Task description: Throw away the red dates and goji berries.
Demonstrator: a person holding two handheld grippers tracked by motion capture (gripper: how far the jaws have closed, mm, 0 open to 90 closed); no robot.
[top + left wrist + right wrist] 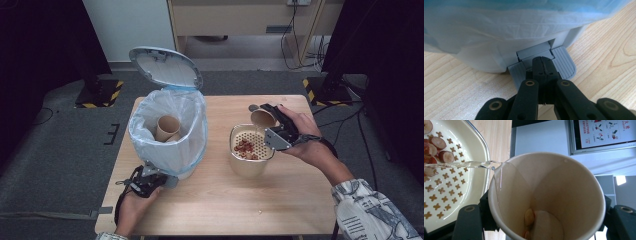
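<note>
Pouring is under way: the right gripper (270,125) is clamping a paper cup (546,195) at centre right of the high view, tipping liquid into the strainer bowl (239,131). Its thin, soft wall is crushing easily, so a low, gentle grip is advisable. The left gripper (543,65), fully closed and empty, is pressing the bin pedal (564,60). No legible labelling.

A tan paper cup (262,118) is sitting tilted toward nine o'clock over a cream strainer bowl (239,166), a thin stream of water (461,165) running from its lip. Reddish date pieces (245,146) are lying on the bowl's perforated insert. At the bowl's nine o'clock, a white pedal bin (192,145) is standing lid-up, its grey pedal (564,62) being pressed.
</note>
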